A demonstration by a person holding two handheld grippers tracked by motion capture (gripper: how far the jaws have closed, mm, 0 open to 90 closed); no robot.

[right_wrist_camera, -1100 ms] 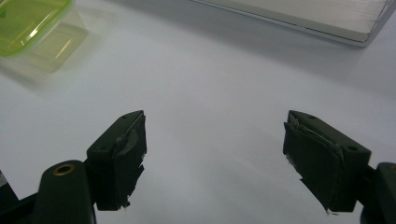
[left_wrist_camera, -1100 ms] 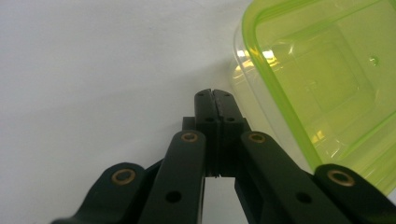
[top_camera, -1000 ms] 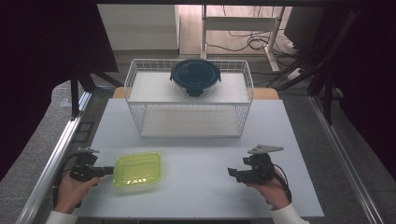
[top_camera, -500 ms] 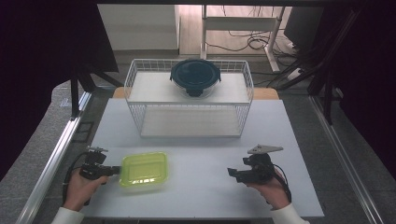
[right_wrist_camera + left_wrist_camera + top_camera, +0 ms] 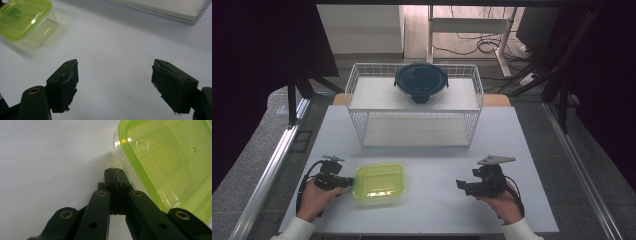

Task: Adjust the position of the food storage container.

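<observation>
A clear box with a lime-green lid [image 5: 378,181] lies flat on the white table at the front left. My left gripper [image 5: 351,182] is shut, its closed tips pressed against the box's left wall. In the left gripper view the joined jaws [image 5: 113,170] sit right beside the box's corner [image 5: 162,162] with nothing between them. My right gripper [image 5: 460,185] rests at the front right, held by a hand and pointing left. Its pads [image 5: 68,75] stand wide apart over bare table. The green box [image 5: 22,17] lies far off at the upper left of that view.
A white wire rack [image 5: 357,120] with two levels stands at the back middle of the table [image 5: 432,165]. On its top shelf sits a round container with a dark lid [image 5: 421,82]. Metal rails run along both table sides.
My left gripper has slid to the right, and the green box has moved right with it, pushed along the table. The right gripper has stayed where it was.
</observation>
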